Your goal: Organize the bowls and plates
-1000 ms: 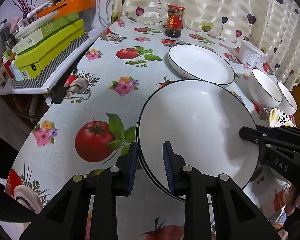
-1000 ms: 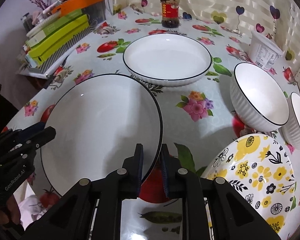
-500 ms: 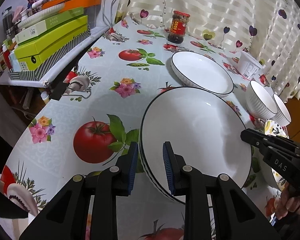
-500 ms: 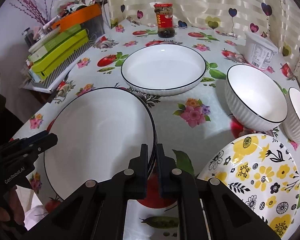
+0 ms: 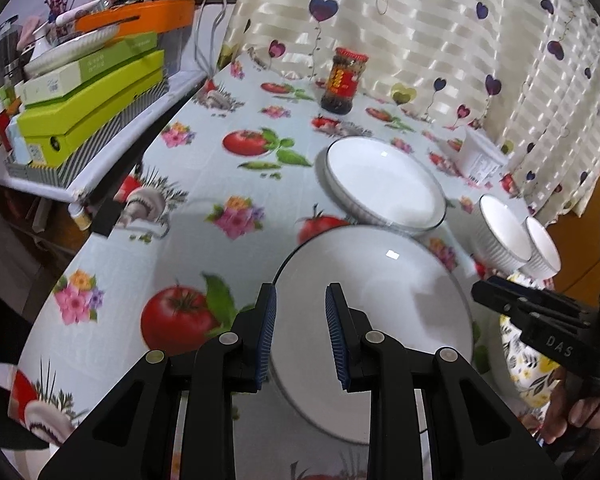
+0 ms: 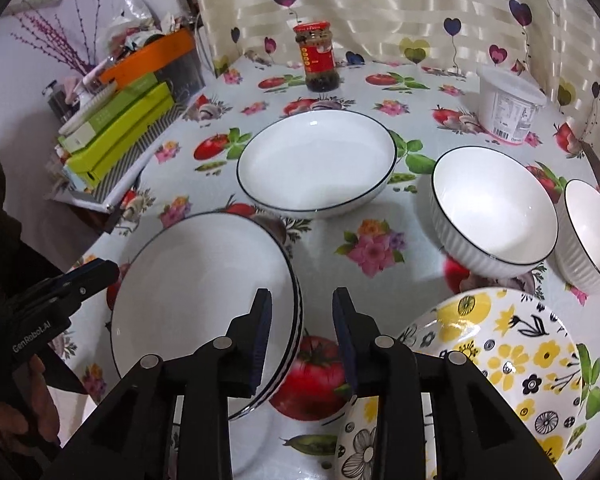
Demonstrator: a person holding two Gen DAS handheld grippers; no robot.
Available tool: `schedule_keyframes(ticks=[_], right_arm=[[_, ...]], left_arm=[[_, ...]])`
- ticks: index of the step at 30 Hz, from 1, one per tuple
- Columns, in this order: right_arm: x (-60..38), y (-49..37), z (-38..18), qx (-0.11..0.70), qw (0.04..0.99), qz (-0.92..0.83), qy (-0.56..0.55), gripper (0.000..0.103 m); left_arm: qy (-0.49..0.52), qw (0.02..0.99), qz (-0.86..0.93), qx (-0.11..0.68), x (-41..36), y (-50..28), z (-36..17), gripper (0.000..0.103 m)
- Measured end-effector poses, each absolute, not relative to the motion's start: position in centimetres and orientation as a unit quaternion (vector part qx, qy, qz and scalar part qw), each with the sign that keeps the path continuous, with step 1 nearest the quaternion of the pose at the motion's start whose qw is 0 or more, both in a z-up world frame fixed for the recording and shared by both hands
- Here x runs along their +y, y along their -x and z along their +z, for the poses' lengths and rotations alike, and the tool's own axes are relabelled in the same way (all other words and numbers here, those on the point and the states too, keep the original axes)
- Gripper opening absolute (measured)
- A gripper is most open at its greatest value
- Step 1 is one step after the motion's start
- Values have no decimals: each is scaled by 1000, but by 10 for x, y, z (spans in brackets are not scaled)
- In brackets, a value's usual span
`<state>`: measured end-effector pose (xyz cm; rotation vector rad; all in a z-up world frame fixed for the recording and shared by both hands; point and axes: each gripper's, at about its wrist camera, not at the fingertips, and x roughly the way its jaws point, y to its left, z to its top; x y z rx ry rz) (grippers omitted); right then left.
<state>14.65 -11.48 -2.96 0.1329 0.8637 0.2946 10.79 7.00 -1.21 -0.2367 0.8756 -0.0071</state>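
With the stacked white plates [image 6: 204, 300] resting near the jar-side deep plate [image 6: 316, 168], the right gripper [image 6: 302, 336] has just been opening off their rim and the left gripper [image 5: 300, 336] stands apart, holding nothing; next probably the bowls [image 6: 496, 216].

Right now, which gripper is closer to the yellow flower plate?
Right. The right gripper sits beside the yellow flower plate, its rim under one finger. The left gripper is across the stacked white plates.
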Motion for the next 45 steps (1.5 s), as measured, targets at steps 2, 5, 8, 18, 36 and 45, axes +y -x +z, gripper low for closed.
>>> schedule_keyframes(ticks=[2,5,8,18,36,45], right_arm=[[-118,-151,-27,417,896,139,-68,31],[-121,-158,-21,415,896,141,-71,31],[-126,-172,-13,418,895,138,-72,31],[-141,-224,-3,429,892,119,-80,41],[-149,-286,-21,484,864,92,-101,41],[-146,-289,-24,490,862,89,-99,41]], left_arm=[[104,903,-5,417,66,-115,-5,26],[111,900,-23,421,65,-130,1,27],[111,900,-36,420,63,-147,6,27],[126,886,-72,441,65,-211,6,27],[158,842,-99,506,73,-282,-39,27],[150,825,-91,537,66,-304,-61,26]])
